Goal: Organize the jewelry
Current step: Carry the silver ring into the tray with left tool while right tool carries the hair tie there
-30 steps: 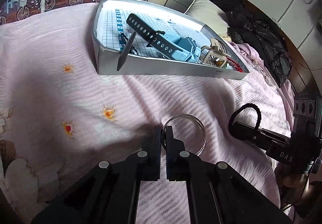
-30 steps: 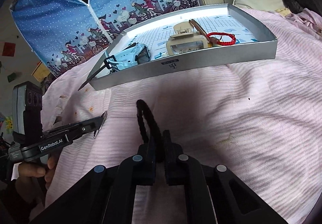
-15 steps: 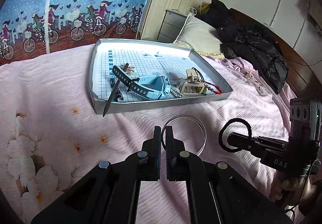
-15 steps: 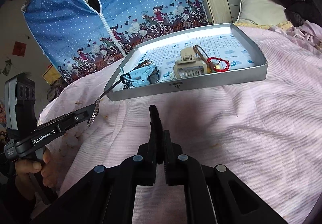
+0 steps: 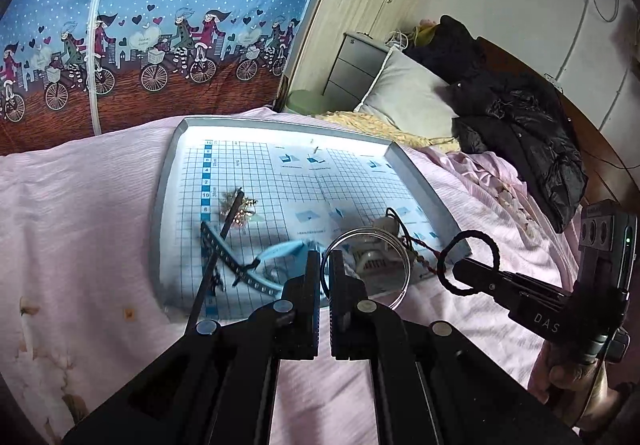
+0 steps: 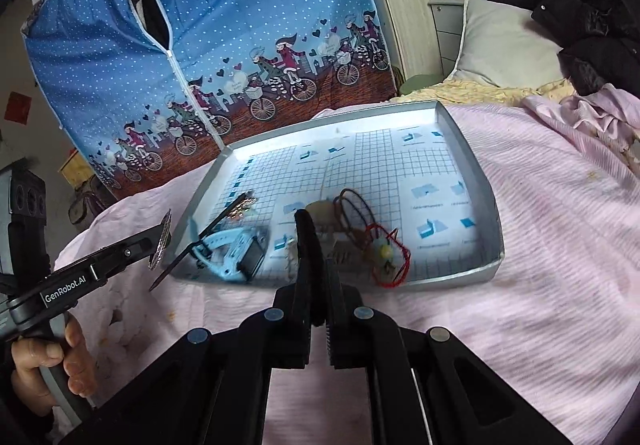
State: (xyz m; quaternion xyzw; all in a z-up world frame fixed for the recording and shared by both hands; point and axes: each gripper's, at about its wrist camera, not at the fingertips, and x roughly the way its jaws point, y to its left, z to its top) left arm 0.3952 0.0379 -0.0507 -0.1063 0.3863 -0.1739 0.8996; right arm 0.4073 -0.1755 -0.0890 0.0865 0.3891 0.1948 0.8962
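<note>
On the pink bed sheet [image 6: 540, 265] sits a gray tray [image 5: 160, 205] with a grid paper floor. Both claws hang in the air in front of the tray's near wall, each one with a ring pinched in it.

The left gripper [image 5: 325, 273] has its two fingers squeezed close together on the rim of a shiny metal bangle [image 5: 368, 269]. The bangle stands up on its edge and sticks out to the right of the fingers. The right gripper [image 6: 318, 285] is also squeezed tight, on a black hair tie [image 5: 468, 261]. That loop stands up tall and thin between the fingers.

Inside the tray, near the front wall, lie a blue watch [image 6: 236, 249], a beige hair clip [image 5: 372, 257], a red string bracelet [image 6: 388, 257] and a small sparkly piece [image 5: 240, 211]. A long dark stick [image 5: 212, 257] leans out over the front wall.

The tray lies straight ahead of both claws and a bit lower. The back half of the tray floor is bare. I think each claw needs to go forward over the near wall, past the pile at the front, and then let go. The left claw looks nearer to the tray's left side, and the right claw nearer to the middle, so each can drop its ring on its own side.
</note>
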